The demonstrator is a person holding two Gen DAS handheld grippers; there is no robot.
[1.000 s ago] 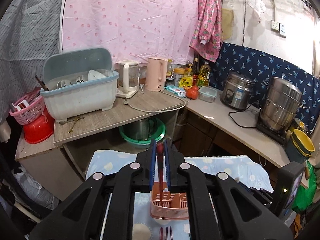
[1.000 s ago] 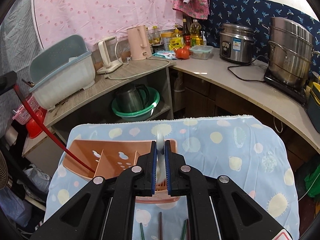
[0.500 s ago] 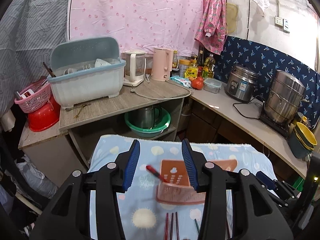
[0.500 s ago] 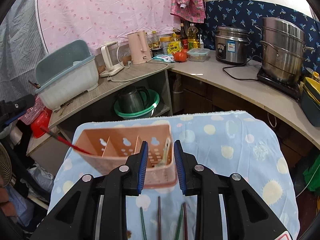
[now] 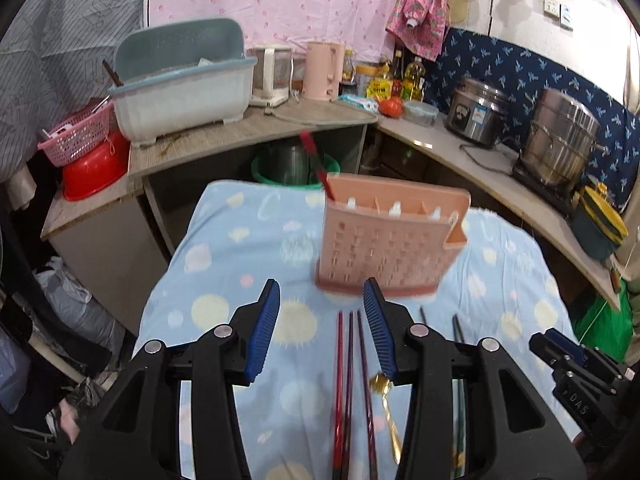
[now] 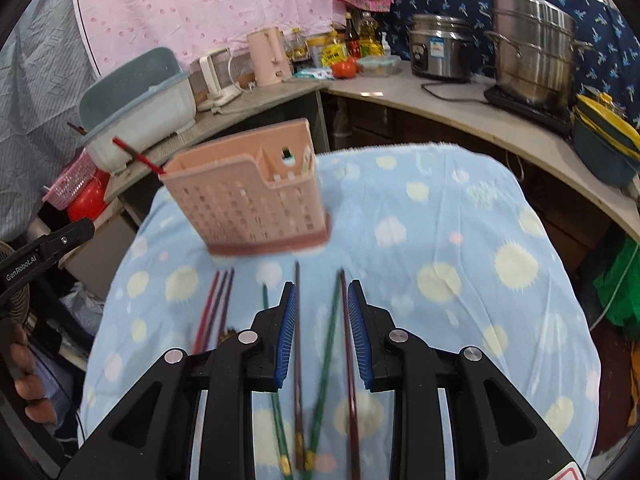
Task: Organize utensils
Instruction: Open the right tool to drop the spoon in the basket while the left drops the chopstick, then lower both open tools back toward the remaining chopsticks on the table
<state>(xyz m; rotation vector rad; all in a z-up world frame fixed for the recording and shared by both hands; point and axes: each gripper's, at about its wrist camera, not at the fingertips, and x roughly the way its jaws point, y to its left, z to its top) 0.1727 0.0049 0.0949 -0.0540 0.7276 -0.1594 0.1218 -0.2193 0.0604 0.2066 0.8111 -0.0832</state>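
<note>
A pink slotted utensil holder (image 5: 388, 240) (image 6: 248, 204) stands on the blue dotted cloth (image 5: 240, 248). One red chopstick (image 5: 316, 164) (image 6: 136, 156) leans out of its left end, and a pale utensil (image 6: 307, 162) sits in its right compartment. My left gripper (image 5: 320, 286) is open and holds nothing, low over three red and dark chopsticks (image 5: 348, 360) and a small gold spoon (image 5: 385, 396). Green, dark and red-brown chopsticks (image 6: 326, 340) lie under my right gripper (image 6: 320, 286), which is also open and holds nothing.
Behind the table runs a corner counter (image 5: 248, 136) with a blue-grey dish drainer (image 5: 180, 88), a pink kettle (image 5: 322, 70) and steel pots (image 6: 536, 44). A green basin (image 5: 296, 168) sits under the counter. A person's hand (image 6: 24, 380) holds the left gripper's grip.
Both grippers opened: the left let go of the red chopstick, the right of the pale utensil, and both now rest in the holder. Both hands drew back and down toward the loose chopsticks.
</note>
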